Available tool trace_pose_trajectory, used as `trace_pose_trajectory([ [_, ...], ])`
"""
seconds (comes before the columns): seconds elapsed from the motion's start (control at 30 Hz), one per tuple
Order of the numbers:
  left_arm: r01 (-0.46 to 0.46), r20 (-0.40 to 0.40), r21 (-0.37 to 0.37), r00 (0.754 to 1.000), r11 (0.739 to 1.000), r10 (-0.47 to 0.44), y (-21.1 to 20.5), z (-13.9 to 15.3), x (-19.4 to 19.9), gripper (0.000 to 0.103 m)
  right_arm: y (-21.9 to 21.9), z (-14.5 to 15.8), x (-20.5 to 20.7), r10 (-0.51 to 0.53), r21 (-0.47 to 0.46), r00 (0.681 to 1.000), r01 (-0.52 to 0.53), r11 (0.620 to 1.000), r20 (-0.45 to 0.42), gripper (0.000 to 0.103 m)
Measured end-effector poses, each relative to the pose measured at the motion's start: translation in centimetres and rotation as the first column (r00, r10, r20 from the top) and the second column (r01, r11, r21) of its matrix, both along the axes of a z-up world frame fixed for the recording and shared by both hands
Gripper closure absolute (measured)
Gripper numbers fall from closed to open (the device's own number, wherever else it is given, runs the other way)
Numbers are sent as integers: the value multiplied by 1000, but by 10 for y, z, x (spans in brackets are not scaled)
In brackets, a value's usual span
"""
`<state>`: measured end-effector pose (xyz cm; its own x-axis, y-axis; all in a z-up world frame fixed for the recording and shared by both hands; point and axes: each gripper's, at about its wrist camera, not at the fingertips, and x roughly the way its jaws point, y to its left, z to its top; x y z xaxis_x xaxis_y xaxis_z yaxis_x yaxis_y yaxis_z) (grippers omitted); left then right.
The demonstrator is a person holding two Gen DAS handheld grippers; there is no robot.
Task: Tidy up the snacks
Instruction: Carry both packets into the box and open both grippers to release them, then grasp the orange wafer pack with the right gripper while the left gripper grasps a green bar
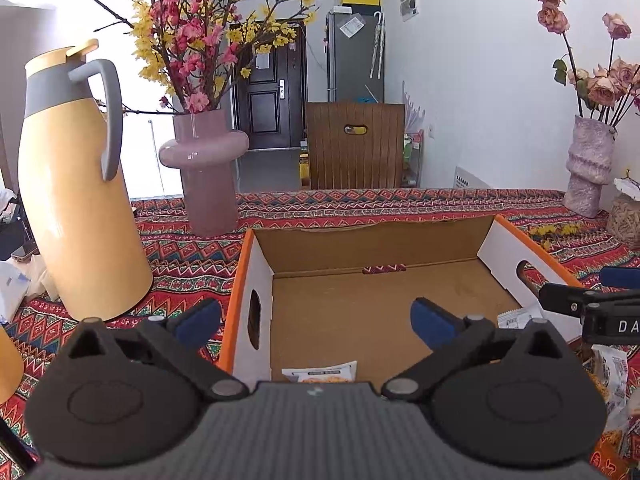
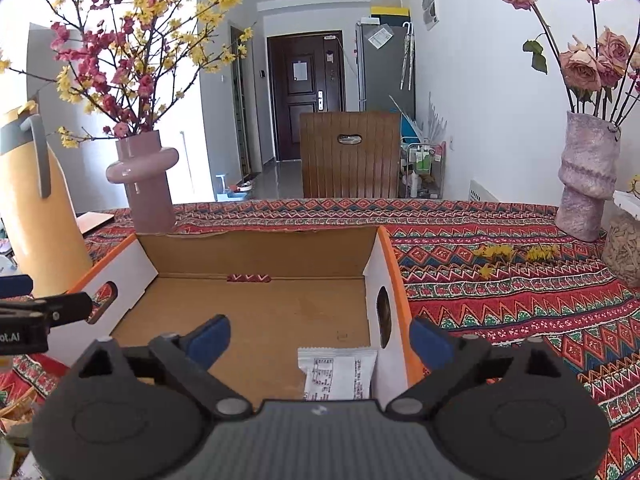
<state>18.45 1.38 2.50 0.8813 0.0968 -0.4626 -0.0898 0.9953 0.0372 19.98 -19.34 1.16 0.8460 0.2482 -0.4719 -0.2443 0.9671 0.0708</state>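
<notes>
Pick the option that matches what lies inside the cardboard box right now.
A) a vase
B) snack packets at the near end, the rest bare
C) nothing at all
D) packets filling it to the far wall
B: the cardboard box holds a white snack packet at its near end, and another packet shows in the left wrist view; the floor beyond is bare.

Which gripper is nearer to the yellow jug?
Left. The left gripper straddles the box's jug-side wall, with the yellow jug just beyond. The right gripper straddles the opposite wall.

Cardboard box [image 2: 260, 312] floor mostly bare; white snack packet [image 2: 336, 372] occupies near-right corner.
</notes>
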Motion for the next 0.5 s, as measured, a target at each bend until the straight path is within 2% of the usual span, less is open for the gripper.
trace_pose_trajectory([
  [0.23, -12, 13, -4, 1000, 1000, 12, 0, 5, -17, 0, -8, 8, -28, 4, 20, 999, -5, 1000, 35, 0],
  [0.5, -2, 16, -45, 1000, 999, 3, 9, 6, -55, 0, -15, 14, -82, 34, 13, 996, -35, 999, 81, 0],
])
